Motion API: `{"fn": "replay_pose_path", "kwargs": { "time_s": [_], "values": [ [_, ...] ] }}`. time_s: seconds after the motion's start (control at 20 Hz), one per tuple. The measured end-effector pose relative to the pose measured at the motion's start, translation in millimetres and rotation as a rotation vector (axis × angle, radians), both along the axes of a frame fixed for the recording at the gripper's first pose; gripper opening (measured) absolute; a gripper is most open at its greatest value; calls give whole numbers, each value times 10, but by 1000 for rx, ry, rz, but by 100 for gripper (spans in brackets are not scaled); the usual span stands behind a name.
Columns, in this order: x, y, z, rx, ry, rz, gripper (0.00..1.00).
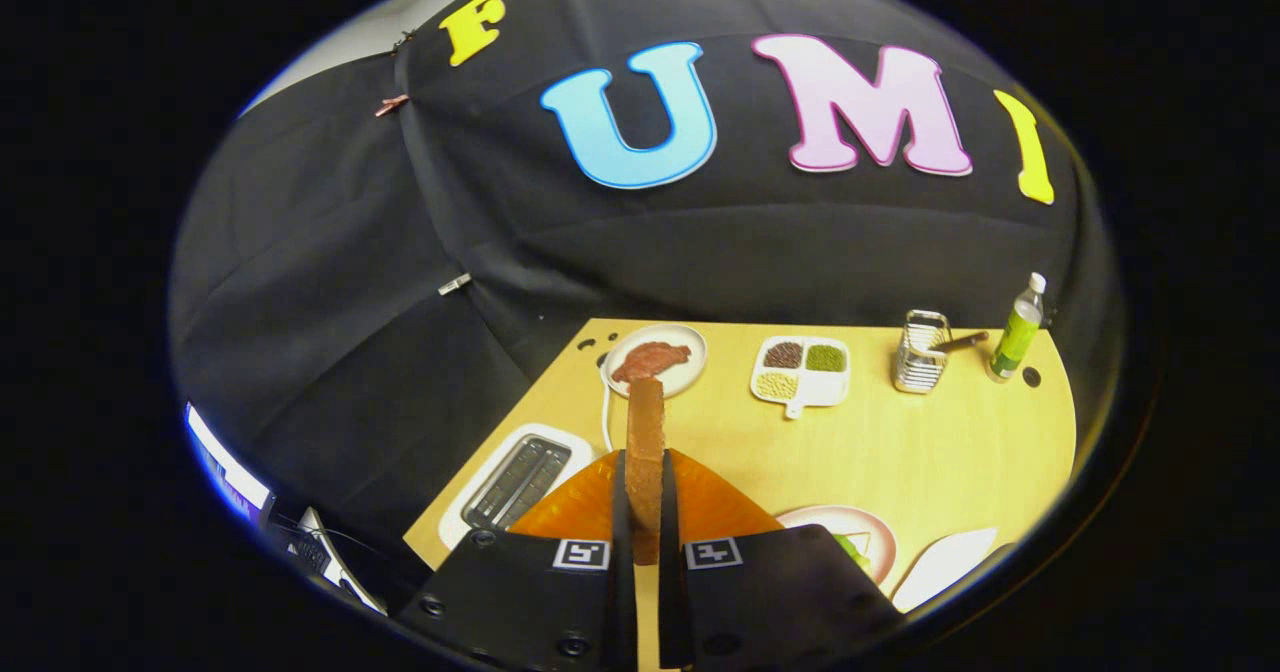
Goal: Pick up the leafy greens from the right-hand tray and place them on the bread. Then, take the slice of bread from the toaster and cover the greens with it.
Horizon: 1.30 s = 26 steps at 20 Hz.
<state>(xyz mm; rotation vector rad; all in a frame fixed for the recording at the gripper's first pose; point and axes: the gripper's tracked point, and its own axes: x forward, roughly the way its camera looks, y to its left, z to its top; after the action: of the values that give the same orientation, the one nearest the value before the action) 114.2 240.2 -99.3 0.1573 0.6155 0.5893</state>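
My gripper (645, 472) is shut on a slice of brown bread (645, 417). The slice stands upright and edge-on between the fingers, reaching up past their tips, held above the wooden table (940, 452). The white toaster (515, 477) lies below and to the left of the fingers, its slots dark. To the right of the fingers is a pink plate (870, 527) with a bit of leafy green (852, 550) showing at its near side; the gripper body hides most of it.
Beyond the bread sits a white plate with a reddish piece of meat (652, 360). Further right stand a divided dish of beans (800, 370), a metal holder (920, 352) and a green bottle (1018, 330). A white tray (945, 564) lies at the near right. An orange curved shape (590, 507) shows under the fingers.
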Motion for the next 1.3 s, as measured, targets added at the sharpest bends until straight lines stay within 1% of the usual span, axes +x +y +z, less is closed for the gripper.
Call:
{"fn": "replay_pose_path", "kwargs": {
  "time_s": [0.3, 0.6, 0.65, 0.8, 0.9, 1.05, 1.2, 1.25, 1.3],
  "values": [
    [-44, -622, -709, 1, 122, -29, 13],
    [24, -859, -1222, 41, 212, -59, 13],
    [154, -913, -1377, 48, 226, -65, 13],
    [162, -1040, -1658, 41, 263, -80, 13],
    [160, -1128, -1779, 41, 279, -93, 13],
    [168, -1343, -1888, 14, 286, -136, 13],
    [164, -1531, -2013, -23, 301, -178, 20],
    [155, -1620, -2056, -51, 293, -191, 25],
    [139, -1669, -2054, -65, 292, -191, 38]
  ]
}}
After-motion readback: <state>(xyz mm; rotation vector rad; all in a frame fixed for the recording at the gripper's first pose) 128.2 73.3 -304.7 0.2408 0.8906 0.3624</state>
